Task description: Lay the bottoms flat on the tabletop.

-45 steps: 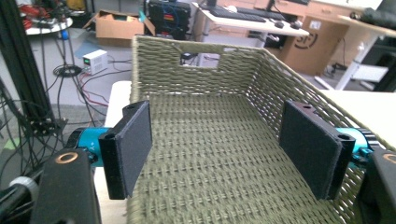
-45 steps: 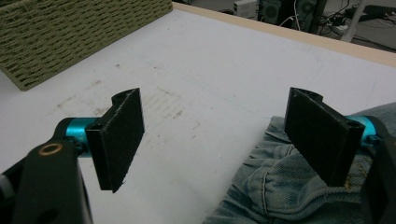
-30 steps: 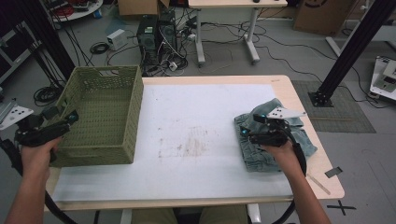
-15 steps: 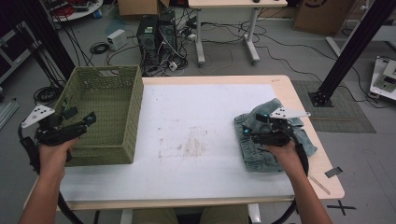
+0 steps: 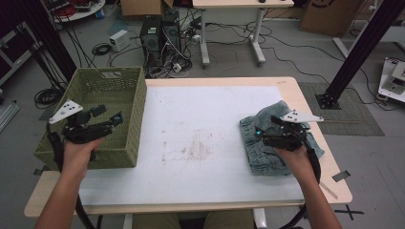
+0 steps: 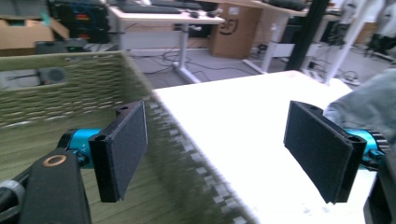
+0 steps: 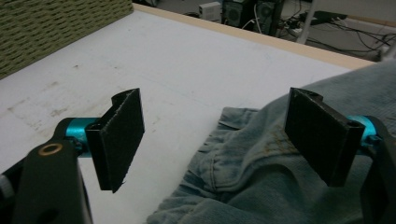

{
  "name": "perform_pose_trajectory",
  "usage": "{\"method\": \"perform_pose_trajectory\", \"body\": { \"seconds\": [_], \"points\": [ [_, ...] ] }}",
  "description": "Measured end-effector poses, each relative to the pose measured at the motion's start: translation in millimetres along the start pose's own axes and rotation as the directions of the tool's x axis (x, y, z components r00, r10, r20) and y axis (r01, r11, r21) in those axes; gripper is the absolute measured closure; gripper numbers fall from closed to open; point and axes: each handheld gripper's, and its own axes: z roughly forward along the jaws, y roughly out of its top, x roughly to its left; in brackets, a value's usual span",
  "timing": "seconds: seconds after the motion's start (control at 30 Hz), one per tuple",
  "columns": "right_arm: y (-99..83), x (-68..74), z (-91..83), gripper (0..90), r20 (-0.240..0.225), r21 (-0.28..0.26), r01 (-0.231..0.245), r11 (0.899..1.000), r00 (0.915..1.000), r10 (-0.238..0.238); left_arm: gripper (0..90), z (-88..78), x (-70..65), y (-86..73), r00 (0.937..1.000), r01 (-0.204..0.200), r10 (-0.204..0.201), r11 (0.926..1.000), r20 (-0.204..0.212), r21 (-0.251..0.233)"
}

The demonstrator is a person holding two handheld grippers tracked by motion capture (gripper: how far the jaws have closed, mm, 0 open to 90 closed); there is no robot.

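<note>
The denim garment (image 5: pixel 267 143) lies crumpled at the counter's (image 5: pixel 205 119) right side. My right claw (image 7: pixel 215 135) hovers over it, jaws wide apart, gripping nothing. My left claw (image 6: pixel 224 149) gapes empty above the green basket (image 5: pixel 124 102).

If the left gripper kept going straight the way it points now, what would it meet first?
Probably the green basket's right wall: in the left gripper view the left gripper has its open jaws straddling that rim, pointing across the white table toward the jeans. Depth is unclear; it might clear the rim.
</note>
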Motion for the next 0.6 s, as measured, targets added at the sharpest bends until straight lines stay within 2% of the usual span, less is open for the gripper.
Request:
{"method": "perform_pose_trajectory", "body": {
  "seconds": [0.1,0.2,0.33,0.47,0.6],
  "points": [
    [0.1,-5.3,-5.7,20.7,0.003,-0.003,-0.006,1.0,1.0,0.006,21.5,14.1,-12.4,-0.1,0.9996,-0.008,0.007,0.9999,0.026,0.008],
    [0.9,-10.6,-11.7,20.7,0.035,0.0,-0.002,1.0,0.9994,0.002,21.5,27.5,-25.8,-0.1,0.9984,-0.009,0.009,1.0,0.055,0.001],
    [-0.5,-18.5,-17.9,20.8,0.083,0.012,-0.003,1.0,0.9966,0.002,21.5,44.1,-43.3,-1.2,0.9947,-0.036,0.035,0.9993,0.096,0.011],
    [-5.5,-24.6,-17.4,20.8,0.154,0.054,0.008,0.999,0.988,-0.016,21.5,57.7,-59.6,-5.7,0.9884,-0.092,0.088,0.9955,0.124,0.026],
    [-13.4,-31.0,-7.0,20.8,0.188,0.116,-0.014,0.993,0.9822,-0.008,21.8,68.9,-71.9,-12.4,0.9828,-0.109,0.104,0.9937,0.153,0.026]
  ]
}}
